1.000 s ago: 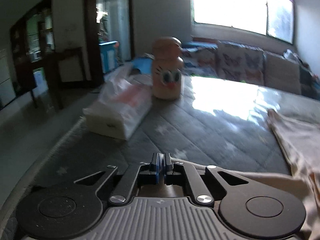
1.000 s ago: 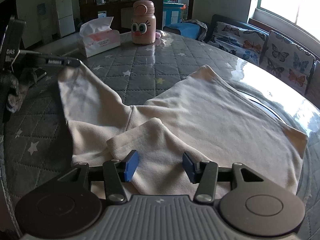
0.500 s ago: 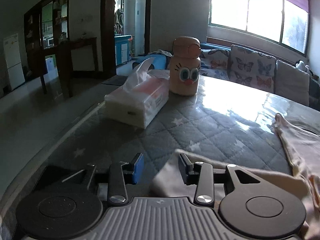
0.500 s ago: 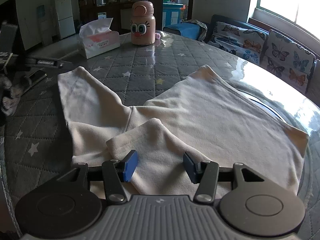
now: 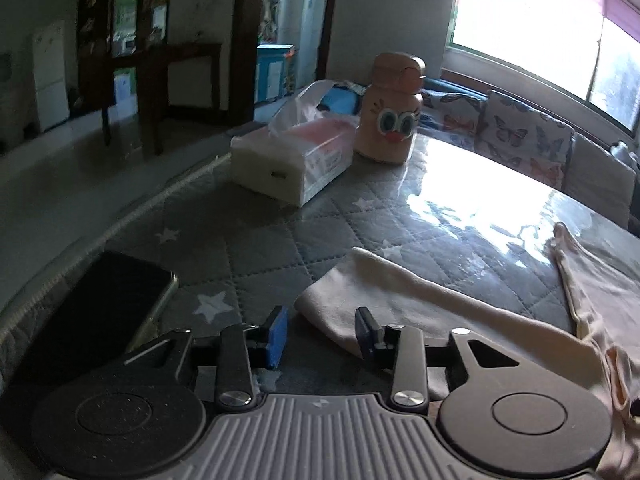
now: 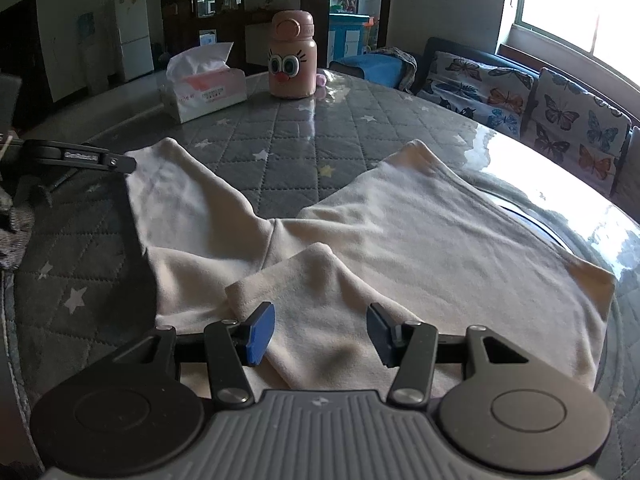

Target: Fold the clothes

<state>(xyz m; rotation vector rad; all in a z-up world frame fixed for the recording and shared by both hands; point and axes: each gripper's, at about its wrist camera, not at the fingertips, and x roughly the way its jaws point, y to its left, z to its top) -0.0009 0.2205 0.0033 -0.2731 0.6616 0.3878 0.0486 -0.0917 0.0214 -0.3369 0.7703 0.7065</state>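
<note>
- Two grippers are over a round table (image 6: 280, 184) with a grey quilted cover that has little stars on it.
- The left gripper (image 5: 322, 334) has its fingers spread apart and holds nothing. The end of one cream sleeve (image 5: 360, 300) lies flat just in front of it, toward 1 o'clock.
- A black phone (image 5: 96, 312) lies on the table at 9 o'clock from the left gripper, near the table edge.
- The right gripper (image 6: 320, 330) has its fingers spread wide too, with nothing pinched. A folded-over sleeve (image 6: 312, 280) lies under the gap between them.
- The cream long-sleeve shirt (image 6: 400, 236) is spread out flat on the table, filling the middle of the right wrist view.
- In that view, the left gripper's black tip comes in at 9 o'clock and sits right at the end of the far sleeve.
- A tissue box (image 6: 204, 88) and a pink bottle with cartoon eyes (image 6: 292, 60) stand side by side at 12 o'clock, well apart from the shirt.
- A sofa with butterfly cushions (image 6: 540, 96) sits behind the table at 2 o'clock.
</note>
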